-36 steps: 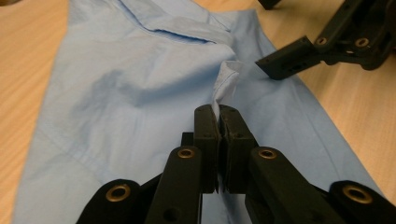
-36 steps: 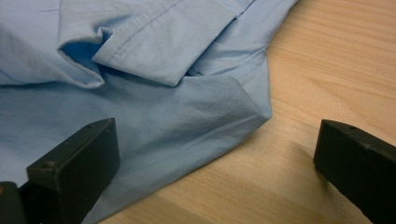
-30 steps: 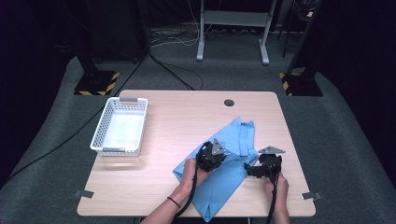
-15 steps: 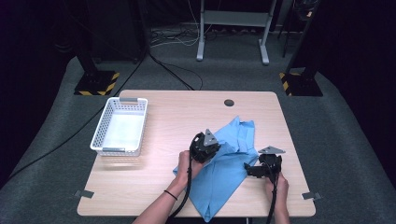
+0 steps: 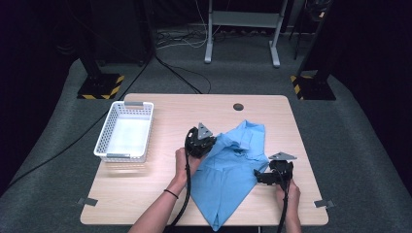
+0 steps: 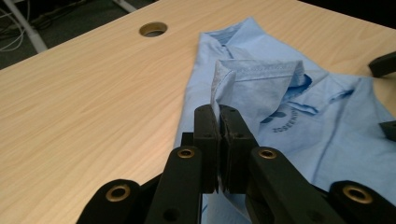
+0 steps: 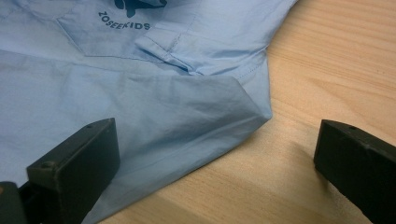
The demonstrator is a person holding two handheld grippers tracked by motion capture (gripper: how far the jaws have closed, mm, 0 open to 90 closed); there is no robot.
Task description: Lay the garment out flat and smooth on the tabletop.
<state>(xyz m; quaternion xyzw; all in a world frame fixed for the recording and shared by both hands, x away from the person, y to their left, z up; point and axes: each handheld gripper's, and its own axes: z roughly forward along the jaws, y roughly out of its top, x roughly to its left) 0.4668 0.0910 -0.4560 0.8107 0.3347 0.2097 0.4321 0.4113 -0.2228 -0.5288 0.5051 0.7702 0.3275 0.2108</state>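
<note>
At the far left of the surface (image 5: 160, 194) you have a white basket (image 5: 125, 132), well apart from the work. To its right, your left gripper (image 5: 200, 141) sits at the left edge of the light blue shirt (image 5: 228, 174); its jaws are pressed together on a raised fold of the shirt's fabric, seen clearly in the left gripper view. The shirt lies flat across the middle-right of the surface, collar toward the far side. At its right edge your right gripper (image 5: 265, 177) rests low, jaws wide apart, one over the cloth and one over bare wood.
</note>
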